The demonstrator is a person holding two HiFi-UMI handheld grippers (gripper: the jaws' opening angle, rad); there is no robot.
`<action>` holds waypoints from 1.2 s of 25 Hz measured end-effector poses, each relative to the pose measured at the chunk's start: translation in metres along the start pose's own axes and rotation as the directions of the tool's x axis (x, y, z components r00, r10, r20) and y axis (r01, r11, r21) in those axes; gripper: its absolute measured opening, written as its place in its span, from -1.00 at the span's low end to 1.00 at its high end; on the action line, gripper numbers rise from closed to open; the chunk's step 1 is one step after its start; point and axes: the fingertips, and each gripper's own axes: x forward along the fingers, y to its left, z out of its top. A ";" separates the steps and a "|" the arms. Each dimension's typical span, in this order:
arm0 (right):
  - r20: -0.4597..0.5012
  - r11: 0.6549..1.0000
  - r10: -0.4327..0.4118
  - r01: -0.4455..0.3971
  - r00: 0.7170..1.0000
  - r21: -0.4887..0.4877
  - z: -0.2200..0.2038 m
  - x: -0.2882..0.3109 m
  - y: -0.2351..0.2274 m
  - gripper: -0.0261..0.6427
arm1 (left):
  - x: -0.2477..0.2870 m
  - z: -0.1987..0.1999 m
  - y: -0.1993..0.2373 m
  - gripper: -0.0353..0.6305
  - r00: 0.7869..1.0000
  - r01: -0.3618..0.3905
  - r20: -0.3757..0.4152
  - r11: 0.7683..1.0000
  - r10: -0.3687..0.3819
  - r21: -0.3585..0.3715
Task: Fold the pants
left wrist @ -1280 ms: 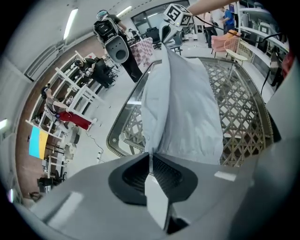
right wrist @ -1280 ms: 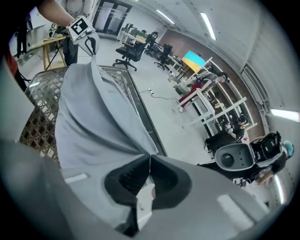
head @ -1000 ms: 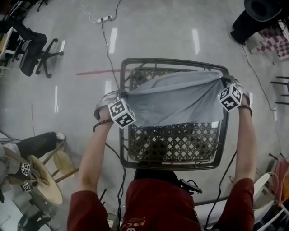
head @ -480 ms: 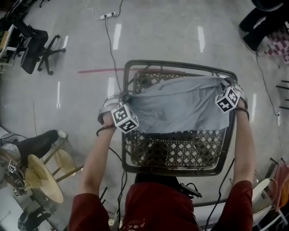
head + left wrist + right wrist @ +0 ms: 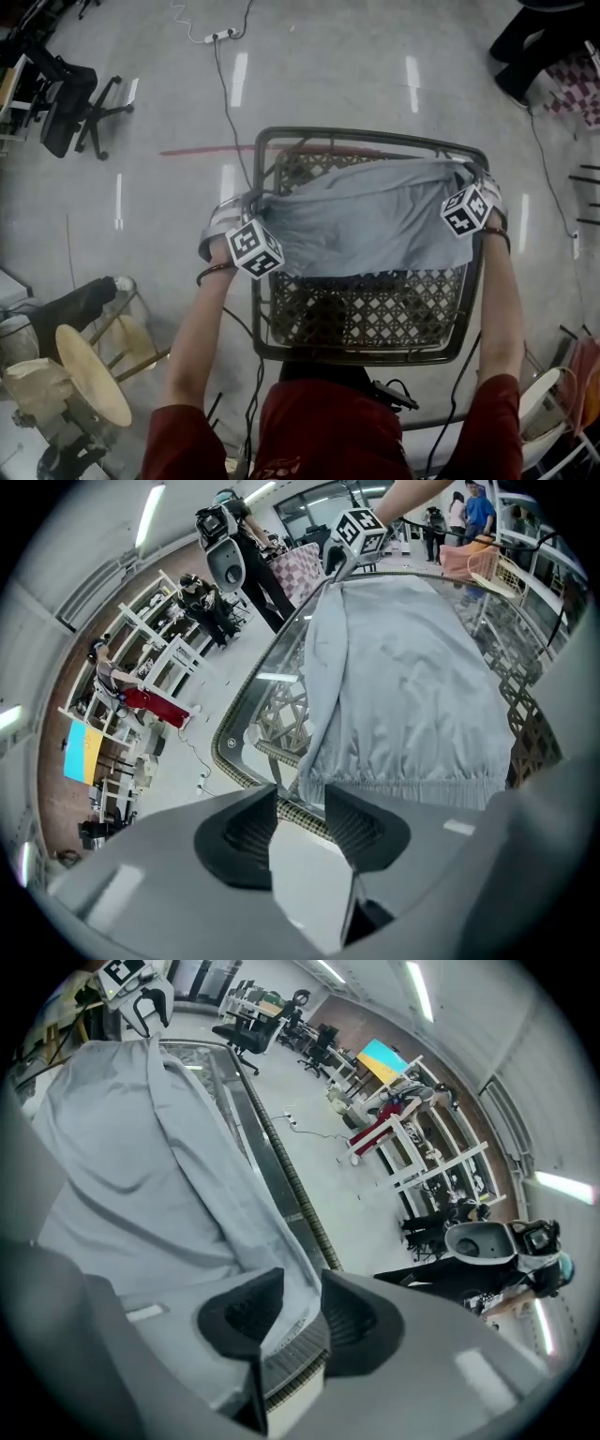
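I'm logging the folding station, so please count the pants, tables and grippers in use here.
Pants: 1
Table: 1
Grippers: 2, left gripper and right gripper, jaws of both just opening; pants edge lies between the right's, none between the left's
Total: 4

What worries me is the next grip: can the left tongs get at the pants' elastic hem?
Probably yes: the left tongs have just been opening with no cloth between the jaws, and the elastic hem lies uncovered just ahead.
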 end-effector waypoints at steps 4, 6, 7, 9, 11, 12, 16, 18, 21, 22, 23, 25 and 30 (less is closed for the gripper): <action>0.022 0.999 -0.025 0.024 0.999 0.031 -0.001 -0.020 -0.003 -0.58 | -0.017 -0.001 0.005 -0.37 0.999 -0.033 0.013 0.999 0.034 -0.020; 0.041 0.998 -0.036 0.034 0.999 0.051 0.000 -0.033 -0.003 -0.58 | -0.029 0.001 0.008 -0.37 0.998 -0.056 0.029 0.998 0.057 -0.031; 0.054 0.997 -0.046 0.042 0.997 0.067 0.002 -0.042 -0.002 -0.58 | -0.035 0.003 0.008 -0.37 0.997 -0.068 0.040 0.997 0.069 -0.037; 0.090 0.991 -0.069 0.058 0.994 0.117 0.002 -0.065 0.001 -0.58 | -0.051 0.008 0.003 -0.37 0.993 -0.087 0.069 0.994 0.091 -0.059; 0.130 0.981 -0.092 0.068 0.987 0.180 0.002 -0.090 0.009 -0.58 | -0.068 0.014 -0.006 -0.37 0.987 -0.108 0.105 0.990 0.118 -0.096; 0.149 0.974 -0.106 0.072 0.983 0.214 0.001 -0.103 0.014 -0.58 | -0.076 0.017 -0.010 -0.37 0.983 -0.121 0.124 0.986 0.135 -0.116; 0.237 0.926 -0.176 0.079 0.955 0.369 0.005 -0.155 0.033 -0.58 | -0.111 0.035 -0.020 -0.37 0.951 -0.182 0.209 0.957 0.230 -0.224; 0.272 0.894 -0.217 0.079 0.938 0.442 0.008 -0.182 0.043 -0.58 | -0.129 0.046 -0.022 -0.37 0.925 -0.203 0.256 0.935 0.280 -0.290; 0.317 0.853 -0.273 0.076 0.908 0.516 0.014 -0.222 0.062 -0.58 | -0.159 0.062 -0.032 -0.37 0.874 -0.212 0.332 0.893 0.356 -0.398; 0.332 0.843 -0.291 0.076 0.897 0.533 0.016 -0.236 0.070 -0.58 | -0.170 0.067 -0.037 -0.37 0.854 -0.210 0.357 0.878 0.379 -0.430; 0.346 0.833 -0.309 0.077 0.886 0.548 0.018 -0.250 0.078 -0.58 | -0.180 0.072 -0.042 -0.37 0.833 -0.205 0.381 0.863 0.401 -0.461; 0.376 0.812 -0.348 0.075 0.859 0.579 0.024 -0.282 0.092 -0.58 | -0.203 0.079 -0.053 -0.37 0.790 -0.184 0.427 0.834 0.440 -0.521; 0.450 0.736 -0.422 0.007 0.787 0.677 0.039 -0.373 0.130 -0.58 | -0.269 0.086 -0.089 -0.37 0.681 -0.096 0.540 0.791 0.495 -0.604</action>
